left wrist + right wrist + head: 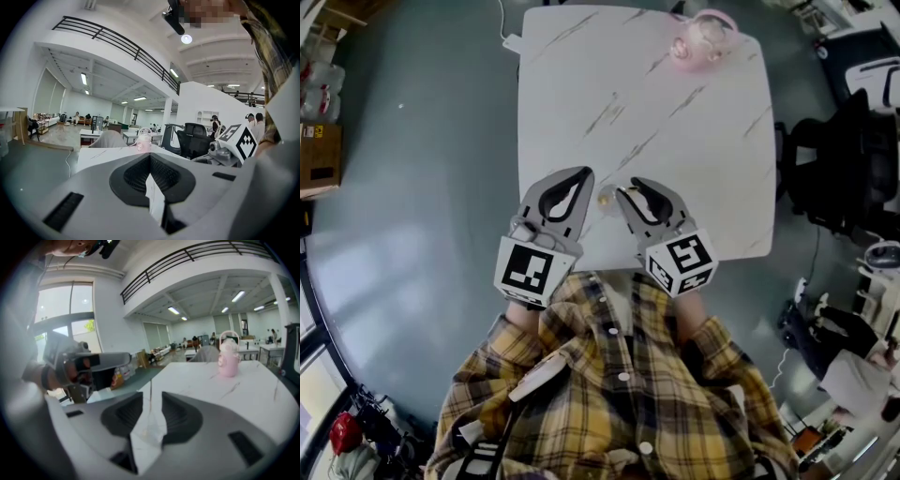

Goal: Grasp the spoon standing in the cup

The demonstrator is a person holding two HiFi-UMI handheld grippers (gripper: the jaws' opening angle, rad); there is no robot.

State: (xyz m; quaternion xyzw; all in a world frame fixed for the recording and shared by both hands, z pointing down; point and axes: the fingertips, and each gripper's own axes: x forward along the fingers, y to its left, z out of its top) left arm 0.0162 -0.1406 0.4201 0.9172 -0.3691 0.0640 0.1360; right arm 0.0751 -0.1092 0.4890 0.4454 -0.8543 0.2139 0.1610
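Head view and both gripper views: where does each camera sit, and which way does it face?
Head view: on the person's head, looking steeply down at white marble table, left gripper, right gripper, yellow plaid shirt.
Left gripper view: rides that gripper, looks along its touching jaws across the table; right gripper shows.
Right gripper view: looks along slightly parted jaws; left gripper shows.
All three share the pink cup.

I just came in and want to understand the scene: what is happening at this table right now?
A person in a plaid shirt holds two grippers over the near edge of the white table. The left gripper has its jaws together and empty. The right gripper has its jaws slightly apart, also empty. The pink cup sits at the far edge, away from both. A spoon in it cannot be made out.
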